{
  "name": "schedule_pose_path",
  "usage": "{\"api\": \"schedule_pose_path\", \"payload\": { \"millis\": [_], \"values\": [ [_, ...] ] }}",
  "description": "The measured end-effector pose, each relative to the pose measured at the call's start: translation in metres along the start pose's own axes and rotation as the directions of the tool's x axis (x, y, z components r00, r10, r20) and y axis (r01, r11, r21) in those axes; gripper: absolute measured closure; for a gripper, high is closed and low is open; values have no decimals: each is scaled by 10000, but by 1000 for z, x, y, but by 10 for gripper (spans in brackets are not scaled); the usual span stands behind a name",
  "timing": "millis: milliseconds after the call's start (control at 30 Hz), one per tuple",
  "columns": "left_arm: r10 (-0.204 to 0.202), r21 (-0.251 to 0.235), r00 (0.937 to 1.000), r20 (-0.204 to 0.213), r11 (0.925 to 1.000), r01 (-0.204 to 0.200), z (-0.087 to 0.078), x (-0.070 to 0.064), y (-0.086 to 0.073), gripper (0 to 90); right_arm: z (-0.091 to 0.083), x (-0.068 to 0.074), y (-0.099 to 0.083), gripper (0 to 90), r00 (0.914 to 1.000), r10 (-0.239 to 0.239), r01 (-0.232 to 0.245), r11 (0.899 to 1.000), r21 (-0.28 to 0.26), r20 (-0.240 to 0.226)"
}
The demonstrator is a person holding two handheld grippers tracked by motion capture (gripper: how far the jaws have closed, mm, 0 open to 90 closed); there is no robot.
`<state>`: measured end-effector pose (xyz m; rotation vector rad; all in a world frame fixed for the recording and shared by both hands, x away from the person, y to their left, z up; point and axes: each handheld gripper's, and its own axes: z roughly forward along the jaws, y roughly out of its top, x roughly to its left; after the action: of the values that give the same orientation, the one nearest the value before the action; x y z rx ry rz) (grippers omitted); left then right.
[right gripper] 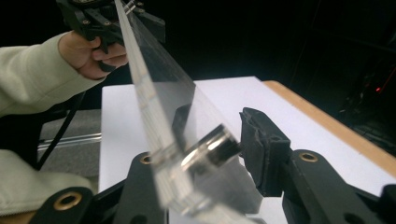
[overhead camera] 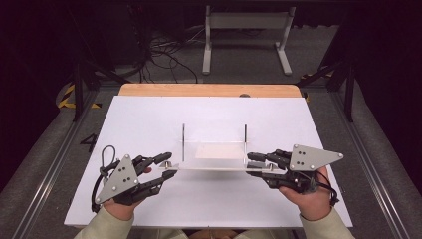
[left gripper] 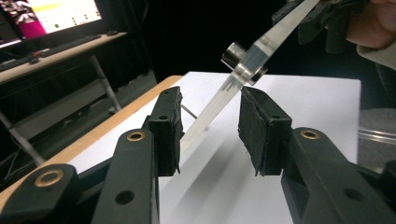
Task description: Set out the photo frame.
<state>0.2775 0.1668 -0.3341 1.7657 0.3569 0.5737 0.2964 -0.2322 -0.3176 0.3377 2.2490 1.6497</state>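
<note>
While each claw flanks the acrylic stand (overhead camera: pixel 214 168), 2 metal posts (overhead camera: pixel 183 142) rise.

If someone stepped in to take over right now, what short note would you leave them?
Left gripper: jaws open around the left end of the clear acrylic stand, not clamped.
Right gripper: jaws open around the stand's right end, beside a metal standoff.
The stand sits across the near middle of the white table, with two thin upright posts behind.
Done: both grippers are in place at the ends.
Left: probably close both and lift evenly.
</note>
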Motion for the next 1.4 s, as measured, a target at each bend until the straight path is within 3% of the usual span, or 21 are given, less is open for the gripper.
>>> {"api": "schedule_pose_path", "payload": {
  "millis": [100, 367, 433, 767, 1033, 1400],
  "values": [
    [-316, -66, 9990, -301, 9995, 315, 2, 8, 2, 579, 4, -5, 4, 632, 9999, -101, 103, 9997, -228, 109],
    [-935, -538, 9940, -574, 9944, 905, 8, 19, 3, 524, 9, -14, 11, 633, 9993, -200, 215, 9985, -502, 304],
    [-1051, -592, 9917, -742, 9931, 1008, 9, 22, 2, 444, 10, -16, 12, 633, 9994, -142, 161, 9982, -583, 313],
    [-1528, -29, 9821, -1098, 9882, 1534, 9, 32, -14, 368, 12, -32, 15, 620, 9992, 7, 31, 9952, -983, 388],
    [-1985, 509, 9738, -1112, 9774, 2050, 7, 37, -34, 348, 15, -50, 17, 605, 9967, 287, -171, 9886, -1495, 759],
    [-2073, 1106, 9685, -1379, 9685, 2230, 8, 38, -54, 321, 22, -72, 22, 579, 9887, 725, -481, 9823, -1809, 1311]
  ]
}}
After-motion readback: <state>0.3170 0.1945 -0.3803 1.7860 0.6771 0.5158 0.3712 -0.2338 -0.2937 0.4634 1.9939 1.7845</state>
